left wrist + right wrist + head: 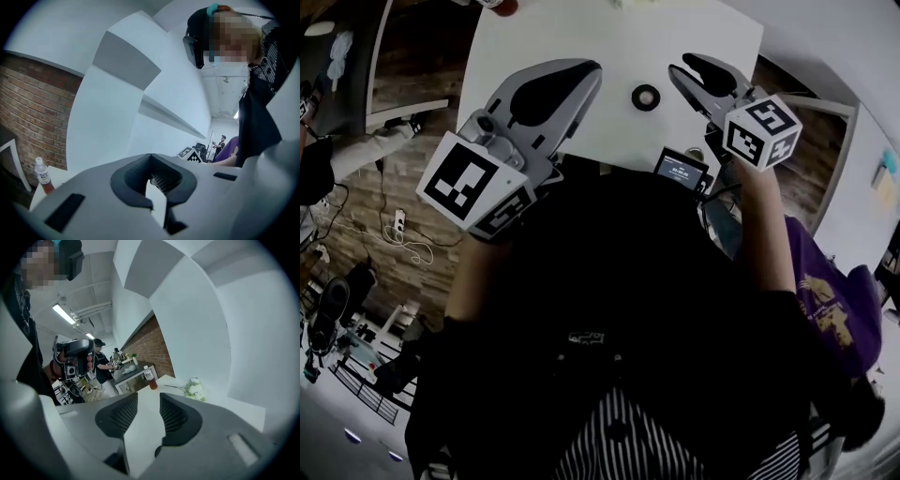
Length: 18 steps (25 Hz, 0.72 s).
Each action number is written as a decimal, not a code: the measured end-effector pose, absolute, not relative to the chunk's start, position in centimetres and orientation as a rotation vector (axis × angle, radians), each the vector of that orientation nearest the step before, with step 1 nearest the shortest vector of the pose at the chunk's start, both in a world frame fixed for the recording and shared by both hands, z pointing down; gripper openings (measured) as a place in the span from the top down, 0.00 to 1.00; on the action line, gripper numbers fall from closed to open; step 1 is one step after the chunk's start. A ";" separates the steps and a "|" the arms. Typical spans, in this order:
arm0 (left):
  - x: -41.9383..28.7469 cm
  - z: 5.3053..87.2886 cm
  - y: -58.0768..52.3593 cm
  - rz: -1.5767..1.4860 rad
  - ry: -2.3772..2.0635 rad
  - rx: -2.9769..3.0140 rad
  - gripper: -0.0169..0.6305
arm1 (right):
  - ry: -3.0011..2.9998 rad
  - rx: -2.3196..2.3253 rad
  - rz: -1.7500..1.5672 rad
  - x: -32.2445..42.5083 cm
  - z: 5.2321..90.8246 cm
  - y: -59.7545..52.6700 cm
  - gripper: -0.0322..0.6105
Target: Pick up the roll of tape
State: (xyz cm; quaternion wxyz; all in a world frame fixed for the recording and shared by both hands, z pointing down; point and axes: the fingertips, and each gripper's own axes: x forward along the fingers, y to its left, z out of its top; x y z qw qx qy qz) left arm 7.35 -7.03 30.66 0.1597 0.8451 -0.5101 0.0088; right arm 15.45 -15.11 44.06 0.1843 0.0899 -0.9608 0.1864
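The roll of tape (646, 97) is a small black ring lying flat on the white table (581, 33), near the table's front edge. My left gripper (592, 70) hovers to the left of the roll with its fingertips touching and nothing held; in its own view the left gripper (151, 157) shows pads meeting at the tips. My right gripper (680, 68) is just right of the roll, apart from it. The right gripper (149, 397) stands a little open, with only bare table between its pads. Neither gripper view shows the tape.
A small device with a lit screen (680, 169) sits at the table's front edge, below the right gripper. At the far end stand a bottle (150, 379) and a bunch of white flowers (193, 389). A person works at a bench in the background.
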 end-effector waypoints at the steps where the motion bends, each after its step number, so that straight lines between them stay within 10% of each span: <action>1: 7.3 30.8 -6.8 0.025 -1.472 2.403 0.96 | -2.693 0.240 0.528 15.5 44.8 -15.0 0.73; 18: 5.0 31.4 -3.9 0.025 -1.587 2.284 0.96 | -2.502 0.112 0.542 13.8 52.6 -13.4 0.51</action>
